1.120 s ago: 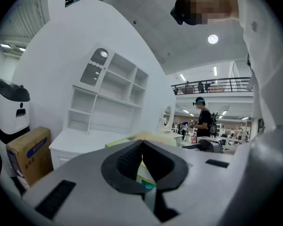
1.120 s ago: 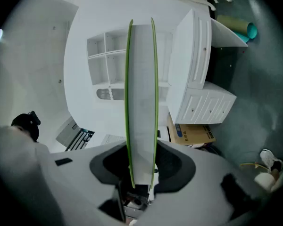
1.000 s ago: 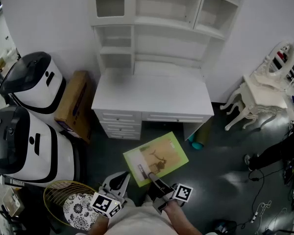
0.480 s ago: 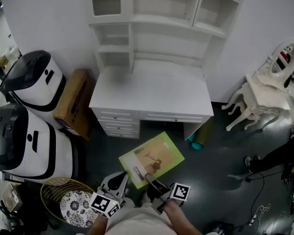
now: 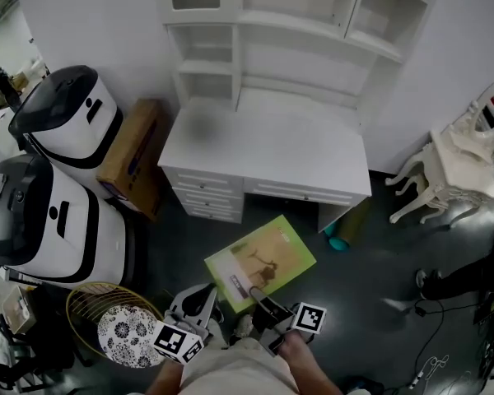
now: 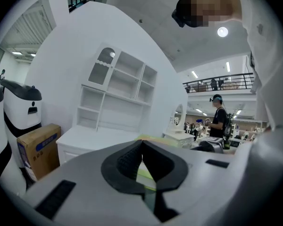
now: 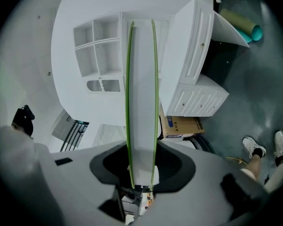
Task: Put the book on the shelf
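A thin green-covered book [image 5: 262, 260] is held out flat above the dark floor in front of the white desk [image 5: 263, 151]. My right gripper [image 5: 258, 293] is shut on its near edge. In the right gripper view the book [image 7: 141, 88] runs edge-on between the pads toward the white shelf unit [image 7: 96, 44], with my right gripper [image 7: 142, 155] shut on it. The shelf unit [image 5: 300, 23] stands on the desk with bare compartments. My left gripper [image 5: 199, 304] hangs beside the book's left corner. Its tips [image 6: 142, 143] meet with nothing between them.
Two white-and-black machines [image 5: 62, 126] [image 5: 41, 229] stand at the left, with a cardboard box [image 5: 133, 164] beside the desk. A wire basket holding a patterned plate [image 5: 119, 336] is near my left side. A white chair [image 5: 445, 171], a teal roll [image 5: 339, 241] and a person's legs [image 5: 469, 274] are at the right.
The desk and shelf unit have shifted right in the head view. The book stays in the right gripper's grip, moved a little. The left gripper has hardly moved.
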### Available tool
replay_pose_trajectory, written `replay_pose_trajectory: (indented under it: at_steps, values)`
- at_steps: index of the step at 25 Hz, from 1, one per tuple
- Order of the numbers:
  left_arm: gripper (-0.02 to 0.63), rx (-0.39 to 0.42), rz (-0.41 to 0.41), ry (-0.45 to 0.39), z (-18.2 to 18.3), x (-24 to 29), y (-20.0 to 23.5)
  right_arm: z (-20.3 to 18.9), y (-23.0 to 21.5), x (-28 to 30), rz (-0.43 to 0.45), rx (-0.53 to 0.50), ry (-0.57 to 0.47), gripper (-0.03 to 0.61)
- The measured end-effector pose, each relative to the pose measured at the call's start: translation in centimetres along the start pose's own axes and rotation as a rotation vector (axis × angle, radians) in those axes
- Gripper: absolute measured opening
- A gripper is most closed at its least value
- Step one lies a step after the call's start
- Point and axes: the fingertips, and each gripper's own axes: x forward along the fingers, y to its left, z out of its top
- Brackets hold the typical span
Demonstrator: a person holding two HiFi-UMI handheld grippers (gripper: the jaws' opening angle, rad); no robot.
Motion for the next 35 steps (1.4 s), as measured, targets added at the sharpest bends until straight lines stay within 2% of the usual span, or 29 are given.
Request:
replay_pose_trajectory:
  at_steps: [7, 15, 21, 28, 35]
  values:
    - [0.009, -0.021, 0.01, 0.004, 0.2, 1.5, 3.5, 0.9, -0.2, 3.0, -0.003, -0.004, 0.023, 0.149]
    - [0.009, 0.032, -0.042, -0.017, 3.2, 5.0, 9.2, 3.6, 0.6, 8.6, -0.035, -0.044, 0.016, 0.149]
    - [0.009, 0.053, -0.073, -0.027, 5.2, 7.0, 13.9, 5.2, 0.9, 13.3, -0.033, -0.023, -0.01, 0.149]
    - [0.009, 0.036, -0.088, -0.008, 5.5, 8.0, 18.3, 6.8, 0.9, 17.1, -0.043, -0.03, -0.037, 0.149]
    - [0.009, 0.001, -0.081, 0.011, 5.4, 10.4, 20.5, 9.1, 0.1, 18.7, -0.074, -0.022, -0.034, 0.149]
